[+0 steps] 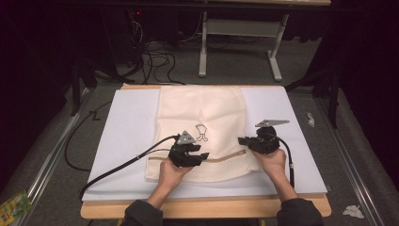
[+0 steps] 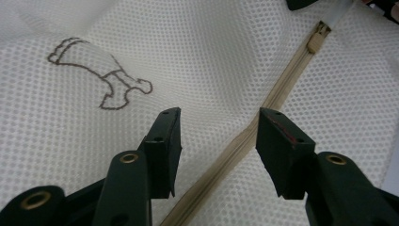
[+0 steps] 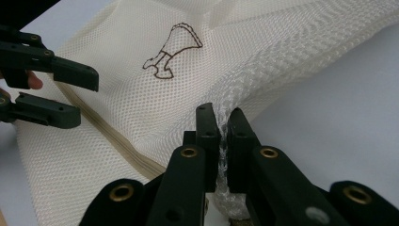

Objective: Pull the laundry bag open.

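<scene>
Mesh bag (image 1: 202,136), cream and full of tiny holes, lies flat on a white sheet (image 1: 127,141) in the middle of the bench (image 1: 202,208). A little brown drawing (image 1: 201,132) sits in the middle of the bag. A tan zipper (image 1: 226,157) runs across the bag near its near edge, from left to right.

The left tongs (image 2: 219,136) are spread wide. They hover just above the zipper, with one jaw on each side of it, and nothing is between them. In the left gripper view the zipper pull (image 2: 318,36) sits far up the line, close to the other tongs.

The right tongs (image 3: 224,136) are pressed together on a fold of the mesh at the right edge of the bag. The cloth is bunched up between the jaws and lifted a bit off the sheet. In the high view the right tongs (image 1: 243,141) are at the right end of the zipper, and the left tongs (image 1: 203,156) are near the middle of it.
</scene>
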### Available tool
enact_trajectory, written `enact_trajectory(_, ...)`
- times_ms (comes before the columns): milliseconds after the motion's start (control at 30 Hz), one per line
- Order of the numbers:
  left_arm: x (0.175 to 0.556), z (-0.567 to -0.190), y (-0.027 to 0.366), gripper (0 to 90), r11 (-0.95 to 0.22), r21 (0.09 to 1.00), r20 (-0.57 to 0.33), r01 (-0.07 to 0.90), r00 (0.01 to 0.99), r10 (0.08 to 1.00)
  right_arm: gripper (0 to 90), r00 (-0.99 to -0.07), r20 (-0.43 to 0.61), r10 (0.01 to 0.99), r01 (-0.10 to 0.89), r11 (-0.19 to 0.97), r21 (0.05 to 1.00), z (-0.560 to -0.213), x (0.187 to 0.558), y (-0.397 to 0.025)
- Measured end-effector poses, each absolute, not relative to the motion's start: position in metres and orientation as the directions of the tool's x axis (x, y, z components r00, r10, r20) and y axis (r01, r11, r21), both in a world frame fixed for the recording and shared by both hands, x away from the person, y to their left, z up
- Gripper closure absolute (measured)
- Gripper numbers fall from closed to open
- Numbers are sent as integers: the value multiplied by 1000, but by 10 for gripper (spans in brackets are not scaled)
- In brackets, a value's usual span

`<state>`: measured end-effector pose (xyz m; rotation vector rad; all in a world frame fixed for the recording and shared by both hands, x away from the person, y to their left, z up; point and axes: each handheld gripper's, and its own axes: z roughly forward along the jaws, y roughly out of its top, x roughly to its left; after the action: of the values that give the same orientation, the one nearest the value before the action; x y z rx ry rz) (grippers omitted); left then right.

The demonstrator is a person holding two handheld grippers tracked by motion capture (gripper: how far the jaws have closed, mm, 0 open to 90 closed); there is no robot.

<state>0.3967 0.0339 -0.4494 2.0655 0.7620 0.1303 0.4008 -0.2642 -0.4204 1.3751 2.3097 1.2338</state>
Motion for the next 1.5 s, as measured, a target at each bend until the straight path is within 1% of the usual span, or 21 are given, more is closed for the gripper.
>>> enact_trajectory(433, 394, -449, 11, 521, -431, 780, -189, 453, 828, 528, 878, -564, 249, 788, 640, 226, 735, -420, 401, -264)
enact_trajectory(467, 394, -449, 9, 524, -436, 781, -182, 447, 831, 525, 878, -565, 247, 787, 640, 228, 734, -420, 401, -264)
enact_trajectory(500, 395, -449, 8, 549, -435, 782, -181, 447, 830, 527, 878, -563, 248, 788, 642, 228, 732, -420, 401, -263)
enact_trajectory(600, 399, -450, 7, 553, -429, 777, -201, 461, 827, 526, 878, -557, 254, 790, 648, 223, 728, -421, 402, -262)
enact_trajectory(800, 397, -448, -2, 557, -447, 772, -192, 451, 837, 512, 878, -566, 253, 784, 643, 228, 731, -417, 402, -258)
enact_trajectory(900, 398, -446, -4, 549, -422, 776, -223, 468, 831, 510, 878, -573, 253, 779, 638, 231, 735, -416, 402, -256)
enact_trajectory(1033, 397, -441, -1, 549, -412, 792, -217, 452, 837, 502, 878, -573, 258, 778, 641, 229, 732, -416, 402, -255)
enact_trajectory(1267, 397, -442, -3, 551, -407, 783, -241, 470, 833, 498, 878, -587, 261, 766, 635, 236, 736, -415, 403, -246)
enact_trajectory(1367, 397, -442, -4, 565, -400, 788, -248, 469, 835, 491, 878, -589, 261, 764, 636, 240, 734, -415, 404, -243)
enact_trajectory(1500, 392, -440, -13, 598, -441, 785, -209, 434, 857, 472, 878, -592, 259, 764, 636, 245, 732, -413, 404, -240)
